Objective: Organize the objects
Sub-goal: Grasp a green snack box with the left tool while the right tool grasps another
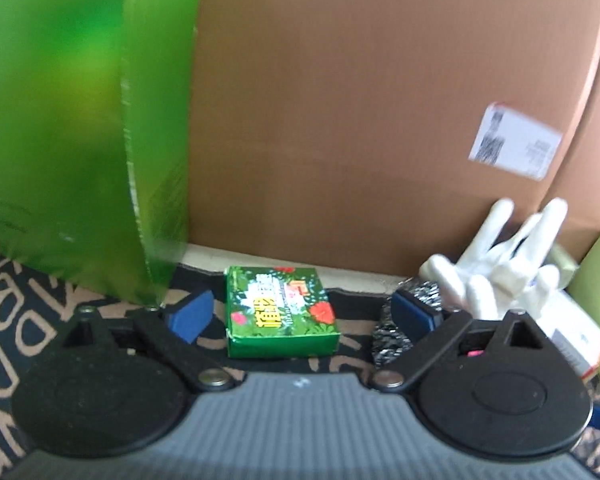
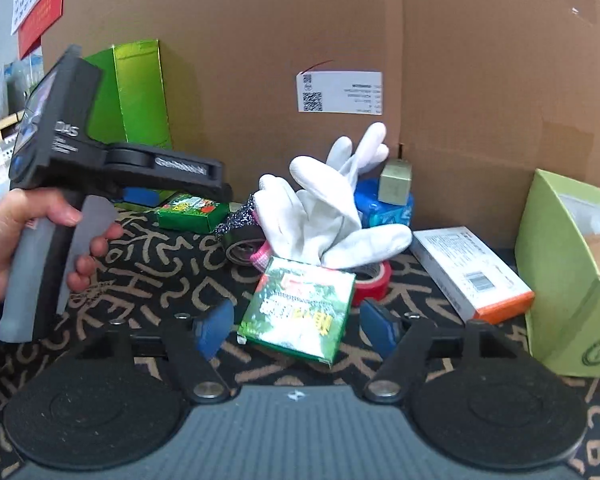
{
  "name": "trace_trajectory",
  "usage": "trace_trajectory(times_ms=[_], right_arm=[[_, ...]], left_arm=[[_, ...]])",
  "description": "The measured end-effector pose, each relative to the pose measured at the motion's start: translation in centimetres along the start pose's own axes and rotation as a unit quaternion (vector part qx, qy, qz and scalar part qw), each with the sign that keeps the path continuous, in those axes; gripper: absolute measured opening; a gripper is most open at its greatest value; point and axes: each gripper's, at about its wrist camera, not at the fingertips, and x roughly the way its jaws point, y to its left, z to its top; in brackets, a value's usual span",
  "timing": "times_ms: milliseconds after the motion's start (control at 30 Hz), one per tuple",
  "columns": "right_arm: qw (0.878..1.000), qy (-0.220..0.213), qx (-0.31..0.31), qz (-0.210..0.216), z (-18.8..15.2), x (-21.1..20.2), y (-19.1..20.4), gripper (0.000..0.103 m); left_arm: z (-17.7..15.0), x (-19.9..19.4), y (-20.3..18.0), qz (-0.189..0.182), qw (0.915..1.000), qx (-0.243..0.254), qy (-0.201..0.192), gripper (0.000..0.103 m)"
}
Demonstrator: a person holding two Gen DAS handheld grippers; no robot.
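1. The left tool (image 1: pixel 304 314) stood released, its blue pads either side of a small green floral box (image 1: pixel 280 312) lying flat on the patterned bench cloth (image 1: pixel 28 320); neither pad touched the box.
2. A tall green carton (image 1: pixel 80 140) stood upright just left of that tool, against the large cardboard box (image 1: pixel 340 120) at the back.
3. The right tool (image 2: pixel 296 326) was also released, with a second green floral box (image 2: pixel 300 312) tilted between its pads, one edge propped on a red tape roll (image 2: pixel 374 280).
4. White gloves (image 2: pixel 320 208) were heaped just behind that box, over a dark tape roll (image 2: pixel 240 248) and a silvery glitter piece (image 2: pixel 240 212).
5. A blue packet (image 2: pixel 384 208) with a small olive cube (image 2: pixel 396 182) on top sat behind the gloves.
6. A white-and-orange box (image 2: pixel 472 276) lay to the right, near a light green open carton (image 2: pixel 568 280).
7. In the right wrist view, the person's left hand (image 2: pixel 24 240) gripped the left tool's handle.
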Motion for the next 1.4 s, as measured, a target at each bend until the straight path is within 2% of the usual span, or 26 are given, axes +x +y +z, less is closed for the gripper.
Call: trace_trajectory(times_ms=[67, 133, 167, 200, 233, 367, 533, 600, 633, 700, 767, 833, 867, 900, 933, 1033, 1100, 1133, 1167, 1233, 1267, 1300, 1400], right_arm=[[1.0, 0.012, 0.0, -0.013, 0.3, 1.2, 0.4, 0.074], [0.999, 0.022, 0.004, -0.03, 0.5, 2.5, 0.9, 0.076], [0.999, 0.026, 0.005, -0.038, 0.4, 3.0, 1.0, 0.076], [0.999, 0.028, 0.004, -0.041, 0.4, 3.3, 1.1, 0.07], [0.999, 0.027, 0.006, -0.038, 0.2, 3.3, 1.0, 0.07], [0.999, 0.044, 0.013, 0.004, -0.6, 1.6, 0.3, 0.068], [0.997, 0.065, 0.013, 0.037, -3.3, -2.8, -0.2, 0.068], [0.997, 0.073, 0.018, 0.036, -4.6, -4.5, -0.4, 0.068], [0.997, 0.072, 0.019, 0.032, -5.1, -5.1, -0.3, 0.068], [0.997, 0.069, 0.014, 0.012, -5.8, -5.8, 0.1, 0.072], [0.998, 0.063, 0.004, -0.008, -6.2, -6.0, 0.7, 0.074], [0.998, 0.066, 0.006, -0.011, -6.5, -6.1, 0.6, 0.074], [0.998, 0.064, 0.008, -0.013, -6.6, -6.1, 0.7, 0.074], [0.998, 0.062, 0.012, -0.017, -6.6, -6.1, 0.7, 0.074], [0.998, 0.061, 0.014, -0.019, -6.6, -6.2, 0.8, 0.074], [0.998, 0.055, 0.015, -0.027, -6.7, -6.6, 1.0, 0.074], [0.998, 0.054, 0.018, -0.022, -6.8, -6.7, 1.0, 0.074], [0.998, 0.053, 0.023, -0.021, -6.8, -6.7, 0.9, 0.074], [0.998, 0.054, 0.025, -0.021, -6.8, -6.6, 0.9, 0.073], [0.998, 0.055, 0.028, -0.018, -7.0, -6.4, 0.8, 0.066], [0.998, 0.052, 0.028, -0.017, -7.0, -6.5, 0.8, 0.066], [0.998, 0.05, 0.029, -0.015, -7.1, -6.6, 0.8, 0.065], [0.998, 0.045, 0.04, -0.007, -7.2, -7.0, 0.4, 0.065]], left_arm=[[0.0, 1.1, -0.1, 0.014, 0.9998, 0.004, 0.012, 0.097], [-0.2, 1.9, 0.2, 0.016, 0.9995, 0.002, 0.026, 0.087], [-0.4, 1.7, 0.2, 0.02, 0.9995, 0.017, 0.019, 0.075], [-0.6, 1.4, 0.0, 0.028, 0.9987, 0.039, 0.019, 0.064], [-0.7, 1.1, 0.0, 0.024, 0.9979, 0.055, 0.024, 0.063], [-2.1, -2.0, 0.8, -0.027, 0.9968, 0.057, 0.049, 0.063], [-6.6, -8.0, -0.1, -0.091, 0.9894, 0.092, 0.066, 0.063], [-8.6, -10.6, -0.9, -0.108, 0.9862, 0.105, 0.068, 0.066], [-9.4, -11.7, -1.1, -0.108, 0.9861, 0.11, 0.062, 0.07], [-10.8, -13.1, -2.1, -0.093, 0.9879, 0.117, 0.044, 0.099], [-11.2, -13.5, -3.3, -0.067, 0.9891, 0.128, 0.025, 0.101], [-11.1, -13.4, -3.7, -0.062, 0.9898, 0.126, 0.029, 0.099], [-11.0, -13.2, -3.7, -0.067, 0.989, 0.128, 0.033, 0.091], [-10.9, -12.7, -3.2, -0.07, 0.9879, 0.132, 0.041, 0.076], [-11.0, -12.5, -3.0, -0.069, 0.9875, 0.133, 0.05, 0.07], [-11.1, -12.6, -2.8, -0.059, 0.9889, 0.127, 0.049, 0.071], [-11.3, -12.6, -2.7, -0.05, 0.9901, 0.124, 0.043, 0.082], [-11.4, -12.6, -2.7, -0.047, 0.9901, 0.125, 0.043, 0.082], [-11.4, -12.3, -2.7, -0.047, 0.9898, 0.126, 0.047, 0.081], [-11.5, -12.2, -2.6, -0.052, 0.989, 0.13, 0.046, 0.076], [-11.5, -12.3, -2.7, -0.054, 0.9883, 0.135, 0.045, 0.066], [-11.5, -12.4, -2.7, -0.057, 0.9878, 0.138, 0.045, 0.062], [-11.3, -12.4, -3.0, -0.064, 0.9872, 0.136, 0.054, 0.062]])
